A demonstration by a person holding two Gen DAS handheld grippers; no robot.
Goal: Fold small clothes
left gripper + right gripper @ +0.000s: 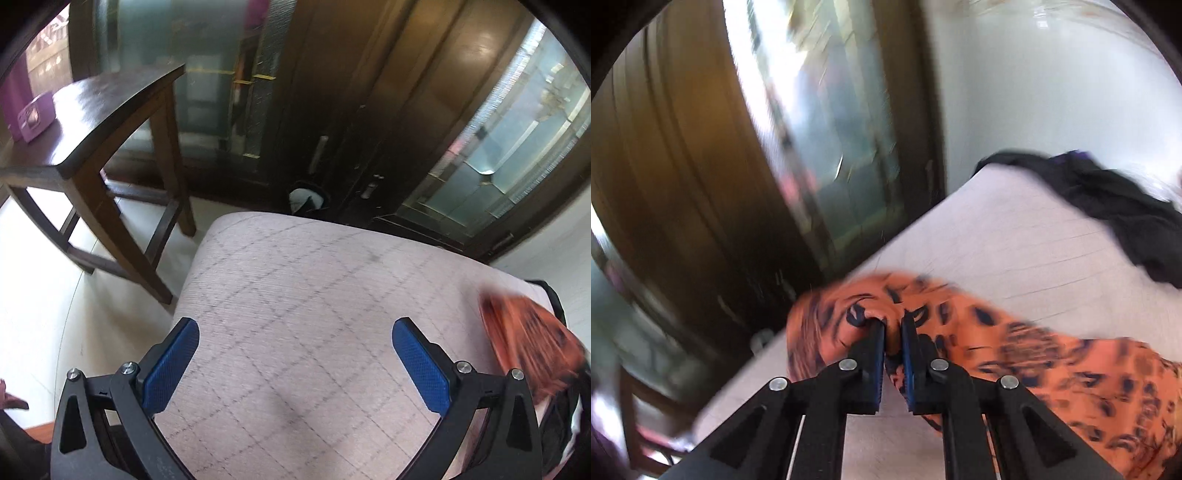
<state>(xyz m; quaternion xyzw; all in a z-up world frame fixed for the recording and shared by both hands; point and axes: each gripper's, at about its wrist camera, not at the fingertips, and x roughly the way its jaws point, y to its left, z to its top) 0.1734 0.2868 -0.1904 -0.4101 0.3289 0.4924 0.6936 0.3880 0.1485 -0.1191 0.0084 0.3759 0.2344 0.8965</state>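
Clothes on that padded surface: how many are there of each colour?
Orange with dark leopard-like spots: 1, the orange garment, pinched in the right gripper.
Black: 1, the black garment, heaped at the far edge; a bit of purple shows in it.
Total: 2

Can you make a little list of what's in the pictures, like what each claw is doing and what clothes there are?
surface: checked cloth
left gripper: open, empty, over the checked cloth
right gripper: shut on the orange garment
orange garment: spotted, partly lying on the checked cloth
black garment: crumpled at the far edge
nearby: wooden table
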